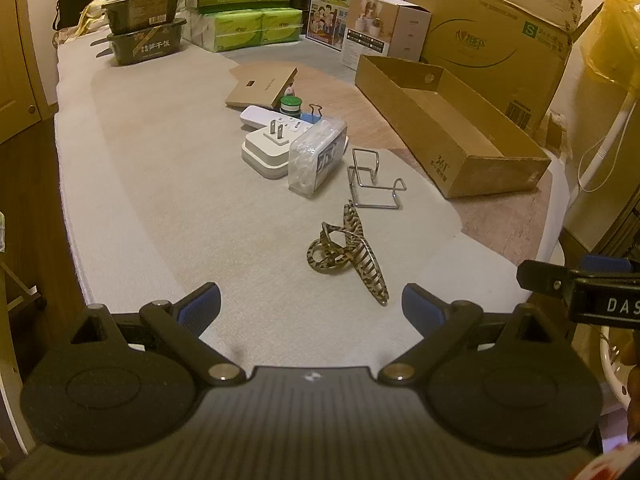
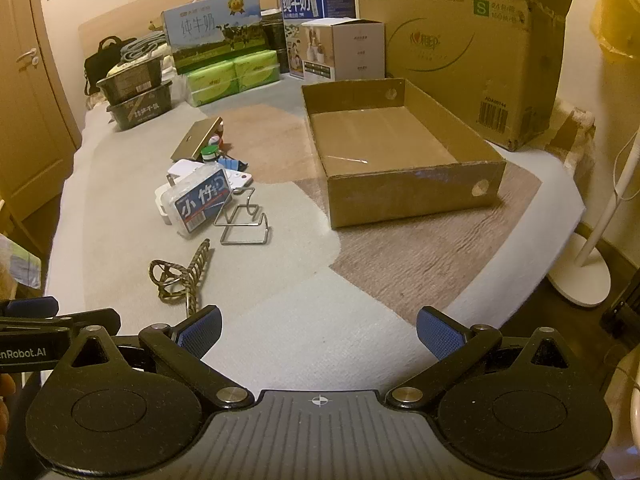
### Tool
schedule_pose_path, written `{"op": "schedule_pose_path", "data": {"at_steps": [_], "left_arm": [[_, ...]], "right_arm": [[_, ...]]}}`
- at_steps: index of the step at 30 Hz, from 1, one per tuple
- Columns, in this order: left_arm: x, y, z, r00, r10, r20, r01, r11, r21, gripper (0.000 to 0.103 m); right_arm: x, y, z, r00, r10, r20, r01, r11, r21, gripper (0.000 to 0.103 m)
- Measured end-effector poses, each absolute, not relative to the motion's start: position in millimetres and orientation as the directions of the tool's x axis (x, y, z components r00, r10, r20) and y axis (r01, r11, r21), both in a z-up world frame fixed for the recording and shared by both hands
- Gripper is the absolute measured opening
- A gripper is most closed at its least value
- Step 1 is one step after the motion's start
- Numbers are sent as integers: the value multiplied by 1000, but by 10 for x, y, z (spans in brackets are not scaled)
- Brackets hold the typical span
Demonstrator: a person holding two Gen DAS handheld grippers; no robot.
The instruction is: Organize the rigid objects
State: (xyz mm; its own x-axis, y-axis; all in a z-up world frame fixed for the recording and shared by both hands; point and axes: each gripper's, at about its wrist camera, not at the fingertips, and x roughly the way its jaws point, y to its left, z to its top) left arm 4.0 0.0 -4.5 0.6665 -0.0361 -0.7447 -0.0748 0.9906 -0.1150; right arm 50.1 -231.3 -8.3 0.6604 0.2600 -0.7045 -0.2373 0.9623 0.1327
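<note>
A leopard-print hair claw (image 1: pixel 346 253) (image 2: pixel 182 278) lies nearest on the grey bedcover. Behind it stand a bent wire holder (image 1: pixel 374 180) (image 2: pixel 242 220), a clear plastic box with a blue label (image 1: pixel 318 156) (image 2: pixel 202 202), a white plug adapter (image 1: pixel 266 150), a white remote, a green-capped jar (image 1: pixel 291 105) (image 2: pixel 209 155) and a flat tan card box (image 1: pixel 262 86) (image 2: pixel 196 138). An open cardboard tray (image 1: pixel 452 128) (image 2: pixel 400 152) sits to the right, holding nothing but a thin stick. My left gripper (image 1: pixel 311 304) is open just short of the hair claw. My right gripper (image 2: pixel 319 330) is open over bare cover.
Milk cartons (image 2: pixel 216 28), green tissue packs (image 2: pixel 232 76), stacked dark food trays (image 1: pixel 144 28), a white carton and a big cardboard box (image 2: pixel 460 52) line the far side. A white lamp stand (image 2: pixel 580 276) rises at the right. A wooden door (image 2: pixel 24 92) is at the left.
</note>
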Motion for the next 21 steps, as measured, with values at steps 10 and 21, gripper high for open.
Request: {"op": "schedule_pose_path", "data": {"at_steps": [10,21], "left_arm": [[84,-13,-56,663,-36,-748,-76,991,-114,96],[239,-63,-131,661,-46,-749,-70,990,-122,95]], "right_arm": [[534,-2347,-111,655,263,-708,-232,962,142,103],[625,-2410,-185,658,264,-706,-219,963,155,103]]}}
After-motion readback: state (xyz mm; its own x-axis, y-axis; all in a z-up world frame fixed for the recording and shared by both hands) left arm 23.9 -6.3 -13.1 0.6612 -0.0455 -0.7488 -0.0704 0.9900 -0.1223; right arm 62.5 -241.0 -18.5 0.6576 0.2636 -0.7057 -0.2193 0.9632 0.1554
